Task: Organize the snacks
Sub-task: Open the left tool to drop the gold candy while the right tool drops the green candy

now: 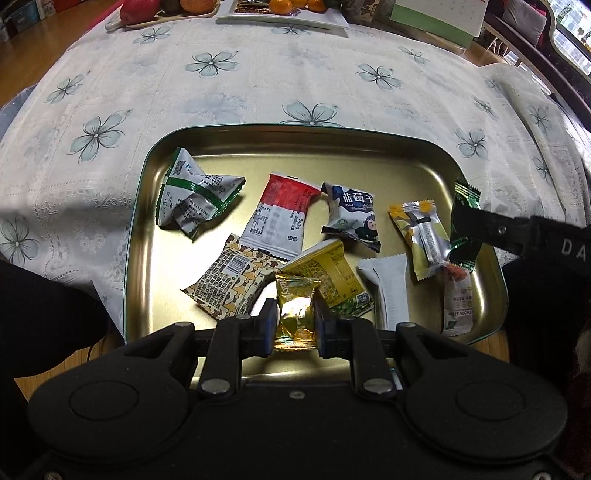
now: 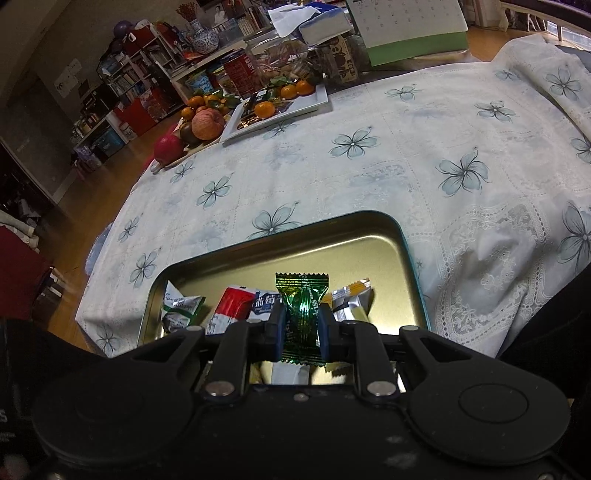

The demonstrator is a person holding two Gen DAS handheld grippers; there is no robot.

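Observation:
A gold metal tray (image 1: 280, 142) lies on the flowered tablecloth and holds several snack packets: a green-striped white one (image 1: 192, 201), a red-and-white one (image 1: 280, 218), a blueberry one (image 1: 352, 214) and a yellow one (image 1: 421, 236). My left gripper (image 1: 295, 319) is shut on a gold candy (image 1: 295, 314) over the tray's near edge. My right gripper (image 2: 301, 325) is shut on a green candy (image 2: 301, 317) over the tray (image 2: 373, 230). In the left wrist view the right gripper (image 1: 467, 232) holds the green candy (image 1: 465, 197) above the tray's right rim.
A fruit plate with an apple (image 2: 207, 123) and a white tray with oranges (image 2: 275, 107) stand at the table's far side. A calendar with a green base (image 2: 413, 33) and jars stand behind them. The tablecloth (image 2: 369, 166) spreads beyond the tray.

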